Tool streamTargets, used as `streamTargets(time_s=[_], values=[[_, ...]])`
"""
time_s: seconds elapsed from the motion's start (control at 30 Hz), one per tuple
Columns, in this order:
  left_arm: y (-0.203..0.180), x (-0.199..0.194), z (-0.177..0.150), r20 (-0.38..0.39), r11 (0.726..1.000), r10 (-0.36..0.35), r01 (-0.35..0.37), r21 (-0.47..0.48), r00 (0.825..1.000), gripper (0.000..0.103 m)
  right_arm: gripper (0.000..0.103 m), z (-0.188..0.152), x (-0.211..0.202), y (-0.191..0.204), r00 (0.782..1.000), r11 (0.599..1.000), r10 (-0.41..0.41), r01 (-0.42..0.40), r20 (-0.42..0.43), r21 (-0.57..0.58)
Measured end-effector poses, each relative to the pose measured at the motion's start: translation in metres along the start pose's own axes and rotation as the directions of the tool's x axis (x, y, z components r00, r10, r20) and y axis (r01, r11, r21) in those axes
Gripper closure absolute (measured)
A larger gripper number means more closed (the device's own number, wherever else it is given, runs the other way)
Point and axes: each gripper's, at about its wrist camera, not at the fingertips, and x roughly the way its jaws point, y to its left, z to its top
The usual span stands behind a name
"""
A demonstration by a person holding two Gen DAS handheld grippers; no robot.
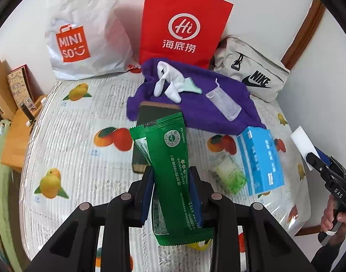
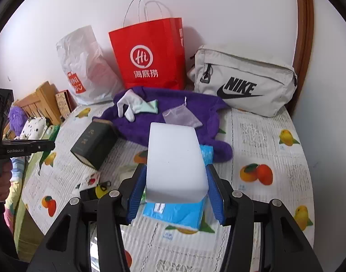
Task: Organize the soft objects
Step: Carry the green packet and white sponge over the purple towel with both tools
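Observation:
My left gripper (image 1: 171, 176) is shut on a green snack packet (image 1: 170, 170) and holds it above the table. My right gripper (image 2: 176, 176) is shut on a white sponge block (image 2: 175, 158), lifted over a blue tissue pack (image 2: 179, 213); in the left wrist view the sponge (image 1: 303, 145) shows at the right edge. A purple towel (image 1: 195, 104) lies at the back with white socks (image 1: 168, 83) and a small mesh pouch (image 1: 225, 102) on it. The towel (image 2: 173, 117), socks (image 2: 132, 105) and pouch (image 2: 180, 115) also show in the right wrist view.
A fruit-print cloth (image 1: 82, 149) covers the table. A Miniso plastic bag (image 1: 82, 29), a red paper bag (image 1: 182, 25) and a beige Nike bag (image 1: 252, 72) stand against the back wall. A dark green box (image 2: 95, 142), a green sachet (image 1: 231, 174) and the tissue pack (image 1: 261, 158) lie mid-table.

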Motion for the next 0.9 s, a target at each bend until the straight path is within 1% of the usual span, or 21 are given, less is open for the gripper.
streamTargets(time_s=[0.1,0.27,0.4,0.57,0.67,0.9], values=[[-0.005,0.004,0.010,0.002,1.000,-0.018,0.018,0.007,1.000,0.074,0.051,0.008,0.006,-0.001,1.000,1.000,0.006,-0.006,0.014,-0.007],[-0.011,0.014,0.032,-0.003,0.999,-0.010,0.010,0.031,1.000,0.074,0.051,0.023,0.022,0.003,1.000,1.000,0.014,-0.014,0.028,-0.018],[-0.008,0.020,0.051,0.009,1.000,-0.020,0.020,0.023,1.000,0.074,0.051,0.033,0.035,0.003,0.999,1.000,-0.006,0.007,0.036,-0.014],[-0.005,0.034,0.077,0.027,0.999,-0.041,0.041,0.014,0.999,0.074,0.051,0.048,0.050,-0.004,0.998,1.000,0.001,-0.002,0.065,0.009],[-0.004,0.045,0.091,0.024,0.999,-0.052,0.051,0.010,0.998,0.074,0.051,0.056,0.062,-0.007,0.997,1.000,-0.020,0.020,0.076,0.007],[0.002,0.074,0.116,0.012,0.998,-0.061,0.061,-0.008,0.998,0.074,0.051,0.073,0.100,-0.013,0.998,0.999,-0.046,0.046,0.052,0.006]])
